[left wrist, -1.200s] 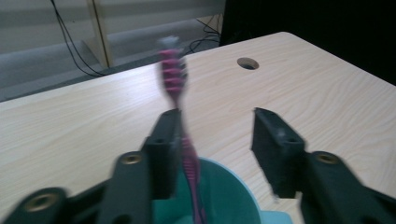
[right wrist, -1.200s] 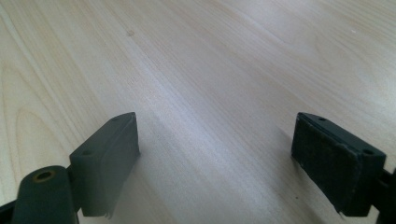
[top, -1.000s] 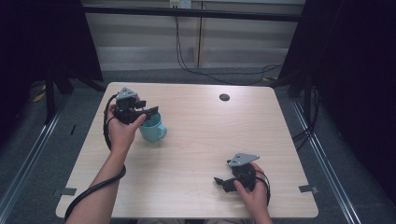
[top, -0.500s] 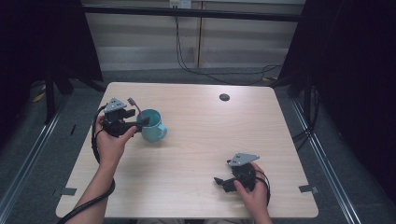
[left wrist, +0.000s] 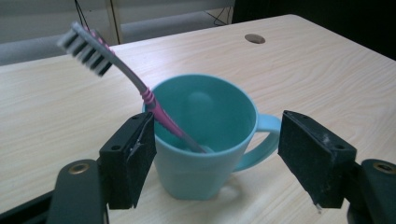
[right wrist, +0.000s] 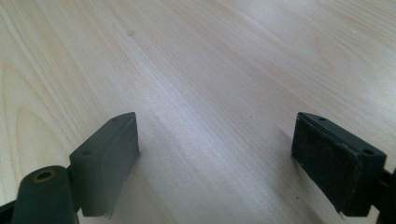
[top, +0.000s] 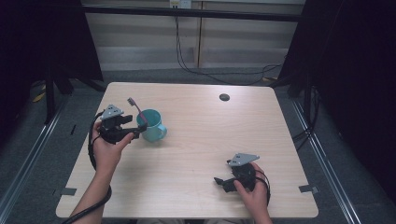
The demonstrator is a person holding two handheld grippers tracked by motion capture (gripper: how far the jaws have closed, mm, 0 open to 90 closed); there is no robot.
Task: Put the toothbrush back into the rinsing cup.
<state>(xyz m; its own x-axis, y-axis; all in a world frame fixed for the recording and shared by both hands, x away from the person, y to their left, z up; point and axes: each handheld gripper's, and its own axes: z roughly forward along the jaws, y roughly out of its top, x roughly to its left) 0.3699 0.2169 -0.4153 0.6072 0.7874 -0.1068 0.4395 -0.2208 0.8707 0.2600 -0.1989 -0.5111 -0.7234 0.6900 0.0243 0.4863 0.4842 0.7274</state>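
Note:
A teal mug [top: 152,127] stands on the left half of the wooden table [top: 210,140]. A pink and grey toothbrush [top: 138,111] leans in it, bristles up and to the left. My left gripper [top: 136,131] sits just left of the mug, level with it. In the left gripper view the mug [left wrist: 205,168] and toothbrush [left wrist: 126,70] stand between and beyond the jaws of the left gripper [left wrist: 219,126]. The jaws have just been opening and do not press on either. My right gripper [top: 219,182] rests open near the front right edge, and between its jaws [right wrist: 215,130] lies bare wood.
A dark round cable hole [top: 224,97] is set in the table's far side, also seen beyond the mug [left wrist: 254,38]. Cables hang against the back wall [top: 187,56]. Dark curtains flank both sides of the table.
My left gripper has drawn back from above the mug to its left and a little lower. The toothbrush now stands free in the mug. The right hand has stayed put.

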